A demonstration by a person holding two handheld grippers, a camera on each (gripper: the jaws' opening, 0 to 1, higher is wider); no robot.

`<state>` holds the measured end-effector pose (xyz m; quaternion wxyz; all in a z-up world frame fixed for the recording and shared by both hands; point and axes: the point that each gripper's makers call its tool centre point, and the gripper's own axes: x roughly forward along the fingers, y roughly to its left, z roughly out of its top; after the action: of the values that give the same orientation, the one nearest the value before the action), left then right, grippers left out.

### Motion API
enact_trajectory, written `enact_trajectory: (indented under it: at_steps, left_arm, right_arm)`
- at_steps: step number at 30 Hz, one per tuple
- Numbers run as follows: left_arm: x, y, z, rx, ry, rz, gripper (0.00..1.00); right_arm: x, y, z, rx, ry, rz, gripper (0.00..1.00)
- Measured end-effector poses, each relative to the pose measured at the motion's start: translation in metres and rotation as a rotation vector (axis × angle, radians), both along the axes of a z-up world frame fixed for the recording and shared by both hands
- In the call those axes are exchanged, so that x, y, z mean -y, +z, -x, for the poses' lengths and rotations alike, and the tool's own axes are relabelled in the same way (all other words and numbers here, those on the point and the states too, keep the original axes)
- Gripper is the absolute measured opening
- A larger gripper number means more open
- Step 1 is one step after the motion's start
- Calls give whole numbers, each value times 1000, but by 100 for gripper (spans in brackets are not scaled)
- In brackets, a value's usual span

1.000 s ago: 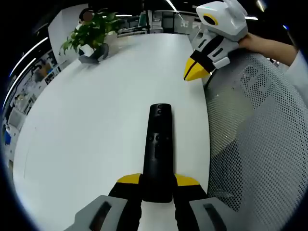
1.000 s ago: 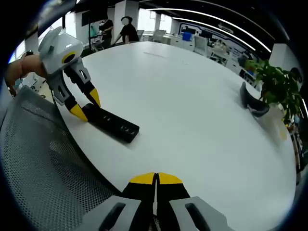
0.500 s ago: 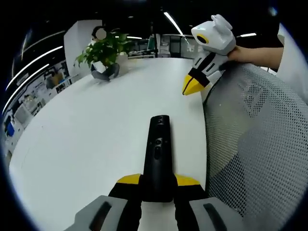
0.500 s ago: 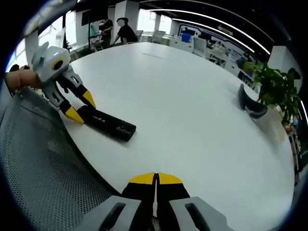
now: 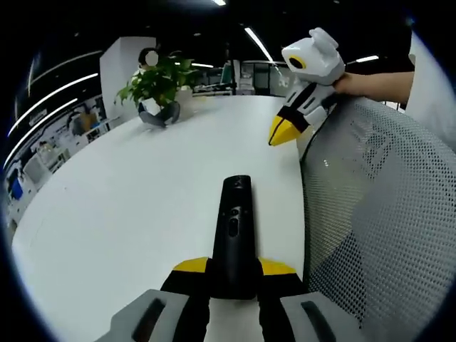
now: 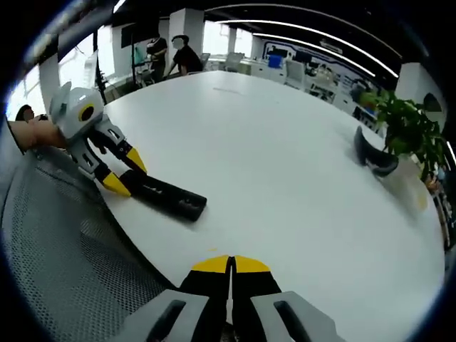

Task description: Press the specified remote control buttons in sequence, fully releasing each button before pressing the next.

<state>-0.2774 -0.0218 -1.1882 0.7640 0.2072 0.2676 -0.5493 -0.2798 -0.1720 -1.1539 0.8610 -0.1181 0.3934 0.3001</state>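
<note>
The near end of the black, slab-shaped remote control (image 5: 232,239) was hidden between the left gripper's (image 5: 233,269) yellow-tipped jaws, which clamped it; its far end lay over the smooth white desk (image 5: 128,199). Its button markings were too small to read. The right gripper (image 6: 229,265) held nothing, jaws pressed together above the desk edge. A grey mesh chair back (image 5: 377,214) stood beside; a potted plant (image 5: 158,89) sat far across the open office.

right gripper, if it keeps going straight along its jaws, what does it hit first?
Probably just the bare white table. The right gripper, jaws shut, points across open tabletop. The remote held by the left gripper sits off that line, as does the plant. Depth is unclear.
</note>
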Motion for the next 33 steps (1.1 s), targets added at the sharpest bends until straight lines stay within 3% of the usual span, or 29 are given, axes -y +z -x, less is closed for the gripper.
enact_trajectory:
  at_steps: [3,8,12,19,24,29,31,33]
  left_arm:
    - [-1,0,0,5,-11,24,24]
    - [0,1,2,10,-32,22,24]
    - [0,1,4,9,-54,25,24]
    - [1,1,10,9,-103,25,24]
    - [2,1,11,8,-119,30,24]
    - [2,1,11,7,-117,32,24]
    - [2,1,11,5,-116,35,24]
    - [2,1,11,1,-110,37,24]
  right_arm:
    - [-18,-3,11,-90,79,-56,0]
    - [-32,-8,20,-72,287,87,0]
    - [-47,-8,13,-50,407,120,0]
    - [-57,-16,-3,-79,565,183,0]
    - [-55,-30,-5,-132,615,215,0]
    - [-60,-25,-9,-126,652,219,0]
    - [-61,-26,-7,-118,733,257,0]
    - [-60,-27,-6,-128,734,288,0]
